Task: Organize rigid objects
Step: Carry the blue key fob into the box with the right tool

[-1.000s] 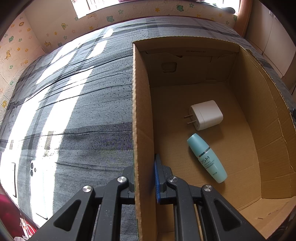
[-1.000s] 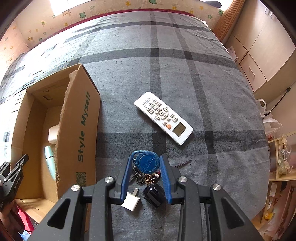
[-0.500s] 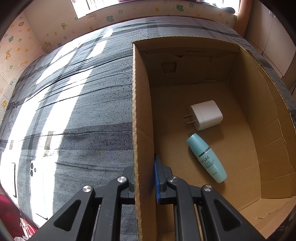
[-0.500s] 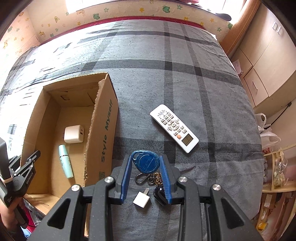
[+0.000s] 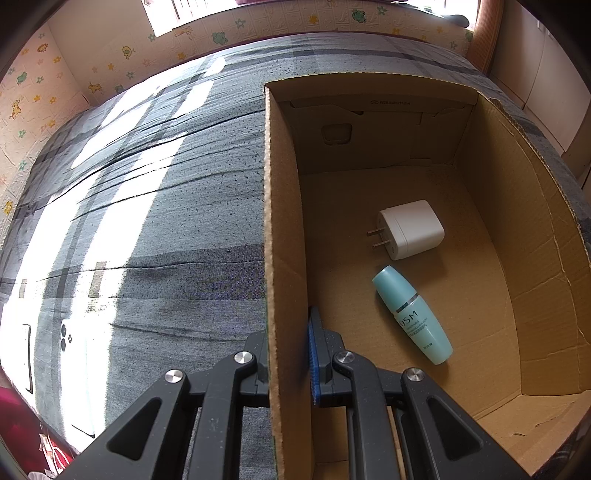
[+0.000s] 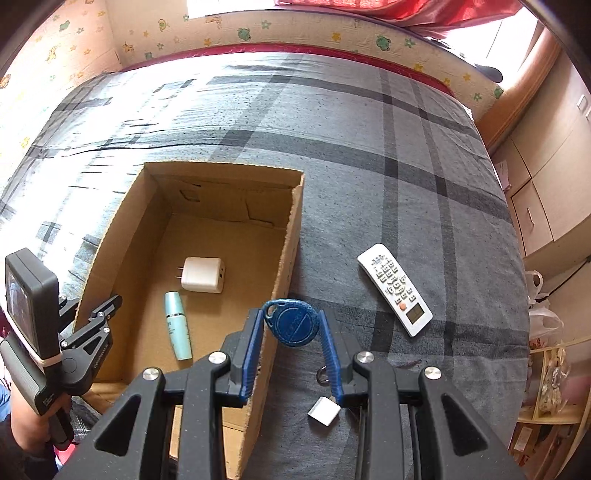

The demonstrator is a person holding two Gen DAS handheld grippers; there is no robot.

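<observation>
An open cardboard box (image 6: 288, 236) lies on the grey plaid bed. Inside it are a white charger plug (image 6: 202, 275) and a teal bottle (image 6: 178, 325); both also show in the left wrist view, the plug (image 5: 412, 229) and the bottle (image 5: 412, 314). My left gripper (image 5: 288, 354) is shut on the box's left wall (image 5: 282, 221). My right gripper (image 6: 293, 328) is shut on a blue key fob (image 6: 293, 323) and holds it in the air above the box's right wall. Keys and a small white tag (image 6: 324, 410) hang below it.
A white remote control (image 6: 394, 290) lies on the bed right of the box. Cabinets (image 6: 546, 177) stand beyond the bed's right edge. The padded wall (image 6: 258, 29) runs along the far side. Sunlit bedding (image 5: 110, 206) lies left of the box.
My right gripper has lifted the key fob off the bed and carried it left toward the box. The left gripper and the box have not moved.
</observation>
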